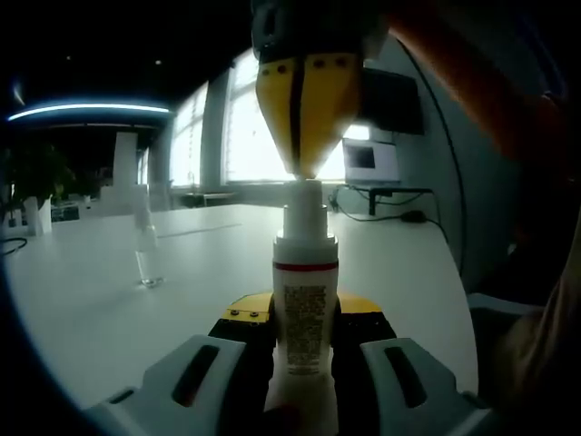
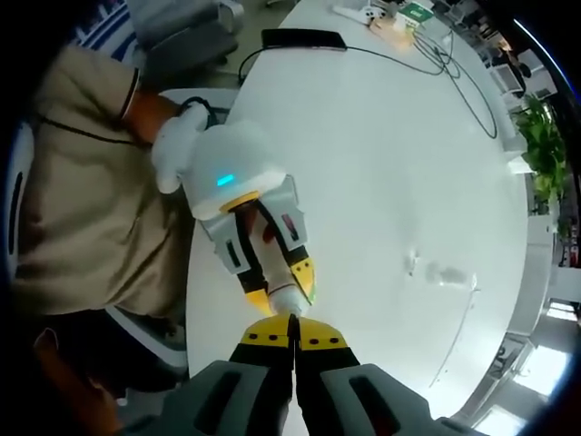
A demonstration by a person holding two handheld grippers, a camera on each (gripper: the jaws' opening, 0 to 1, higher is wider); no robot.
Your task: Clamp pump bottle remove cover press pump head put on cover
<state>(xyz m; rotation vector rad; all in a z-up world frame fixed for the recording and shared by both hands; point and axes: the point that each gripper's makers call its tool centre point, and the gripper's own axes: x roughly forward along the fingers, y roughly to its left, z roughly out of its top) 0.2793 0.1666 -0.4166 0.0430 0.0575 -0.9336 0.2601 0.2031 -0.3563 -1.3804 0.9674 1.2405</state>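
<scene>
Gripping the white pump bottle (image 1: 305,313) between its jaws, the left gripper (image 1: 304,363) is holding it upright over a white table (image 1: 109,300); windows are glowing behind. From above, the right gripper (image 2: 292,341), jaws closed, is touching the pump head (image 1: 304,198). Left of the bottle, a clear cover (image 1: 147,254) is standing apart.

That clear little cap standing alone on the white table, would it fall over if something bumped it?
Probably. The clear plastic cover stands upright, tall and narrow on the smooth white table, so a nudge would likely tip or slide it. It looks hollow and thin, so probably very light. Its rounded shape suggests it would roll once down.
</scene>
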